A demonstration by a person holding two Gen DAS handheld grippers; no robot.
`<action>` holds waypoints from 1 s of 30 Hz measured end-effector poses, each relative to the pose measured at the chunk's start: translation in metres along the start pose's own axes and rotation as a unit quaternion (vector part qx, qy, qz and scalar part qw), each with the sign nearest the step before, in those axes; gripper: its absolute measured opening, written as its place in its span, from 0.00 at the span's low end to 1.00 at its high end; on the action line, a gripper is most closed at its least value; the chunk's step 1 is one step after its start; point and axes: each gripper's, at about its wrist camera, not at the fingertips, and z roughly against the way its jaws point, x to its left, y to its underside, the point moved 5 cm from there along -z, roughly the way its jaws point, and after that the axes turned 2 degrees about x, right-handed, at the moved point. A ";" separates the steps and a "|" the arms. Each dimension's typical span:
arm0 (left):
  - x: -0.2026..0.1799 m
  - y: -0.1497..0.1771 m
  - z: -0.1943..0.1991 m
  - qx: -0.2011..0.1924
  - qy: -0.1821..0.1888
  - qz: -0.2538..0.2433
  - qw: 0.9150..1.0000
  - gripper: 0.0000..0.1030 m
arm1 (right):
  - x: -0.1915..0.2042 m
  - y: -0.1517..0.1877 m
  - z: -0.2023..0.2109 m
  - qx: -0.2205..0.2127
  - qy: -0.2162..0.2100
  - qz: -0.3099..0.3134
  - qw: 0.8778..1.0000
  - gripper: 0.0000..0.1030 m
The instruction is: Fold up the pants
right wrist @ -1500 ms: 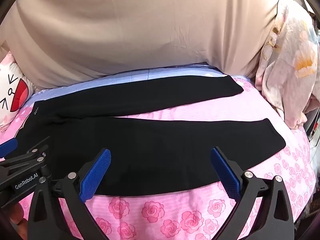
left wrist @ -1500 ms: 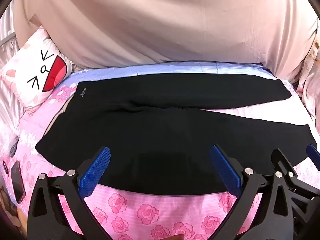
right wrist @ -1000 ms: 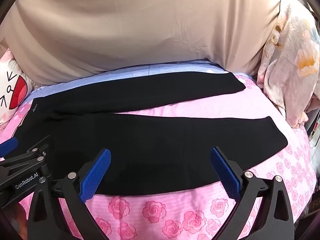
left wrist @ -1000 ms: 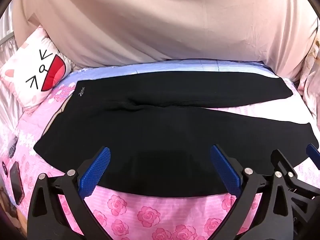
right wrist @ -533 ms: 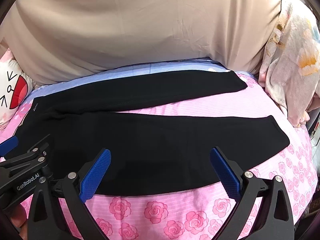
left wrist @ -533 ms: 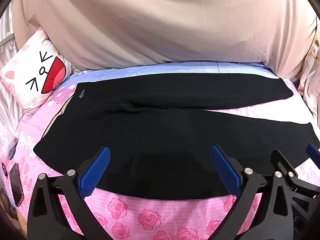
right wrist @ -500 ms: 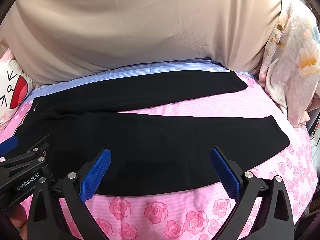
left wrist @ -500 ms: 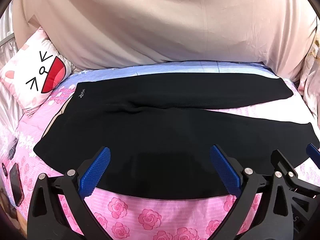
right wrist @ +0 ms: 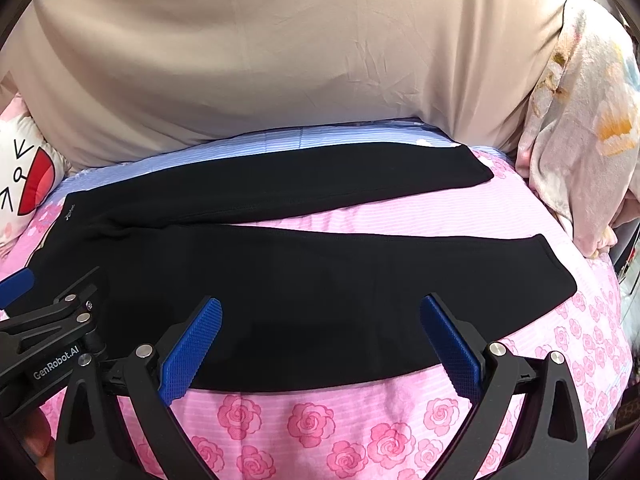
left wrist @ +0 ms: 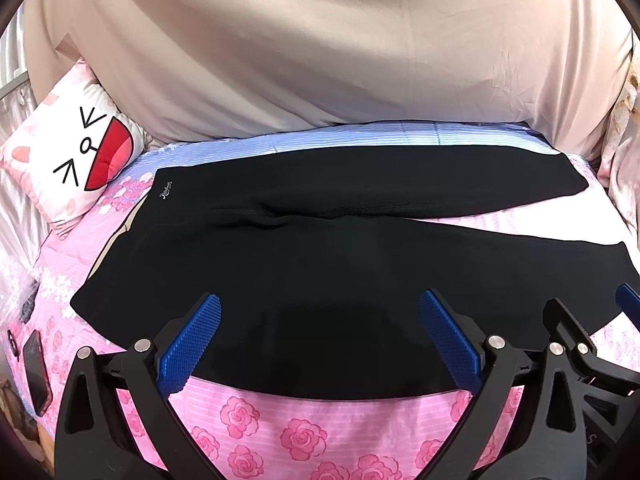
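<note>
Lying flat across the pink rose-print bedspread (left wrist: 304, 432), the black pants (left wrist: 320, 264) are spread with the waistband toward the left, near the cartoon-face pillow (left wrist: 76, 152), and both legs running off to the right. The far leg sits along the blue striped strip by the beige sheet (left wrist: 320, 48) at the back; the near leg angles away from it, so a wedge of bedspread shows between the two cuffs.

The left gripper (left wrist: 318, 340) hangs above the near edge of the seat and thigh area with its blue pads spread wide, gripping nothing. The right gripper (right wrist: 320, 340) hangs the same way over the near leg, jaws wide apart and empty. Neither one appears to touch the cloth, and no fold looks begun.

Several things could go wrong from here. Because the legs are splayed, bringing one over the other may leave the cuffs misaligned unless both ends are carried evenly. The fabric looks soft and dark, so a pinch at the near hem might catch only the top layer, or bite into the bedspread underneath and drag it along. Small wrinkles near the crotch seam could get trapped inside a fold. The two tools sit close together, each showing in the other's view, so a careless sideways move risks a bump. A dark phone (left wrist: 36, 376) lies near the left bed edge and could be nudged.
</note>
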 end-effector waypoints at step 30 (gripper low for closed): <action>0.002 -0.001 -0.005 0.008 -0.002 0.002 1.000 0.95 | 0.002 -0.007 0.000 0.010 -0.002 -0.002 1.000 0.95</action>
